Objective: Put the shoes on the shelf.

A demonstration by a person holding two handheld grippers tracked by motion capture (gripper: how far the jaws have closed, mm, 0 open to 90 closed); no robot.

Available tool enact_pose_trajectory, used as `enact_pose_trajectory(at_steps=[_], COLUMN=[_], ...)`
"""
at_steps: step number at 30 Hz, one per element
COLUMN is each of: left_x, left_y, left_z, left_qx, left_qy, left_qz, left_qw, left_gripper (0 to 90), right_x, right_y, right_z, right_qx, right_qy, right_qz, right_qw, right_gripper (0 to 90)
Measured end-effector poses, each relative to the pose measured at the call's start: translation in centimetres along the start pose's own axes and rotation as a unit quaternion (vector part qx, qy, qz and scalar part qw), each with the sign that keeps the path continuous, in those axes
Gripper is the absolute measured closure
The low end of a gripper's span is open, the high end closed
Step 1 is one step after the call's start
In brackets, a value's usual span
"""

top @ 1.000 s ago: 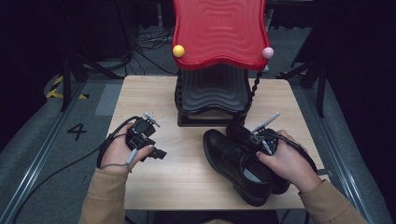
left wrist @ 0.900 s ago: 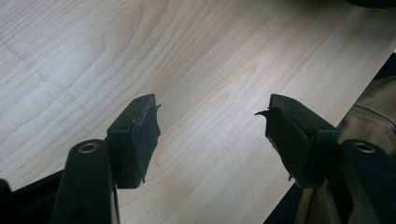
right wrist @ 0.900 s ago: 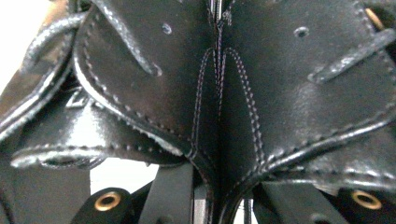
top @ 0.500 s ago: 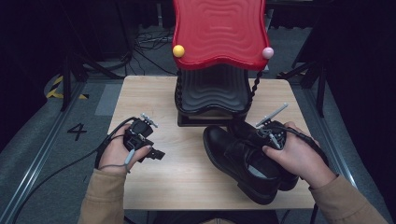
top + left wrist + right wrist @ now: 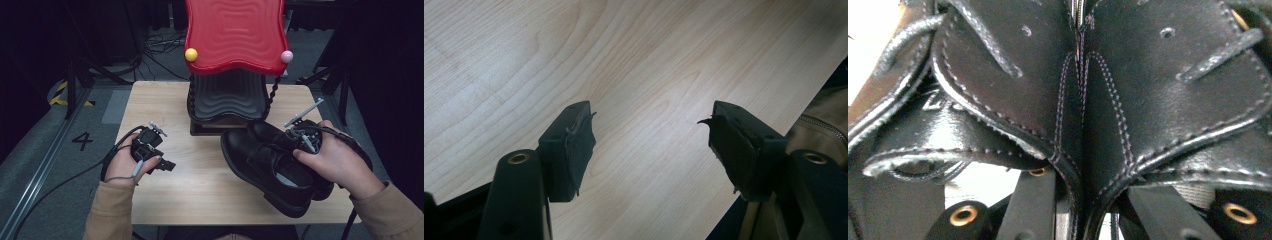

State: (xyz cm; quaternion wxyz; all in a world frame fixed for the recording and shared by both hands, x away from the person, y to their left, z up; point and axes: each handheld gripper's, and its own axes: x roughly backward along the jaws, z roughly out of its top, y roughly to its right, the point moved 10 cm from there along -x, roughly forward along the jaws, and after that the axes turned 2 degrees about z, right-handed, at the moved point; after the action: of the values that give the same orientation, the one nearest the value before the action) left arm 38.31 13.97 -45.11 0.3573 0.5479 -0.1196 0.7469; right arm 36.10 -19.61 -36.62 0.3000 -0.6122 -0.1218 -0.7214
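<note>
the shoes (image 5: pixel 272 167), a black leather pair, sit at the right of the table (image 5: pixel 200 190), side by side, toes pointing toward the stand. the nearer shoe's heel tilts up off the wood and juts a little past the table's near edge. in the right gripper view the two inner sides of the shoes (image 5: pixel 1083 100) are pressed together, stitched seams meeting in the middle, laces trailing at either side. the right gripper (image 5: pixel 302 137) clamps both those leather sides between its jaws, which rise from below on each side of the seam; the right hand (image 5: pixel 335 162) wraps its body above the shoes.

behind the shoes, at the table's far middle, stands a black ribbed rack (image 5: pixel 227 97) under a red wavy top (image 5: pixel 234 35) with a yellow ball (image 5: pixel 191 54) and a pink ball (image 5: pixel 286 56) at its corners.

the left gripper (image 5: pixel 162 162) rests at the left of the table, well apart from the shoes, held in the left hand (image 5: pixel 125 162). its jaws stand wide and empty over bare wood (image 5: pixel 634 75).
</note>
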Motion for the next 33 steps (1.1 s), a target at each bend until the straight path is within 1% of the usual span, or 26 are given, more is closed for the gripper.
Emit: enact_pose_trajectory(at_steps=[4,7,9,10,15,19,21,30,33], left_x=[0.0,0.1,0.1,0.2,0.1,0.2,0.2,-0.1,0.0], left_y=[-0.1,-0.1,0.0,-0.1,-0.1,0.0,0.0,0.0,0.0], left_z=[-0.1,-0.1,0.0,0.0,0.0,0.0,0.1,-0.1,-0.1], left_qx=[0.005,0.003,0.006,0.003,0.004,0.003,0.002,0.006,0.003], left_qy=[0.000,0.002,0.004,0.004,0.003,0.006,0.005,0.001,0.002], left_qz=[0.000,0.000,-0.001,-0.001,0.000,0.001,0.002,0.003,0.004], left_qw=[1.0000,1.0000,1.0000,1.0000,1.0000,1.0000,1.0000,1.0000,1.0000], left_gripper=[34.9,34.9,34.9,34.8,34.8,34.9,34.9,34.8,34.8], right_x=[1.8,3.0,4.1,4.6,6.3,7.7,8.0,11.6,12.7], right_y=[-0.3,-0.6,-0.9,-1.0,-1.3,-1.5,-1.5,-1.9,-2.1], right_z=[0.1,0.3,0.6,0.6,1.0,1.4,1.5,2.7,3.2], right_qx=[0.003,0.006,0.008,0.007,0.011,0.010,0.010,0.009,0.008], right_qy=[0.004,0.006,0.013,0.014,0.023,0.032,0.034,0.053,0.057], right_qz=[0.002,0.003,0.006,0.006,0.000,0.006,0.004,0.000,-0.004], right_qw=[1.0000,1.0000,0.9999,0.9999,0.9997,0.9994,0.9994,0.9986,0.9984], right_gripper=[81.4,81.3,81.4,81.3,81.3,81.3,81.4,81.4,81.4])
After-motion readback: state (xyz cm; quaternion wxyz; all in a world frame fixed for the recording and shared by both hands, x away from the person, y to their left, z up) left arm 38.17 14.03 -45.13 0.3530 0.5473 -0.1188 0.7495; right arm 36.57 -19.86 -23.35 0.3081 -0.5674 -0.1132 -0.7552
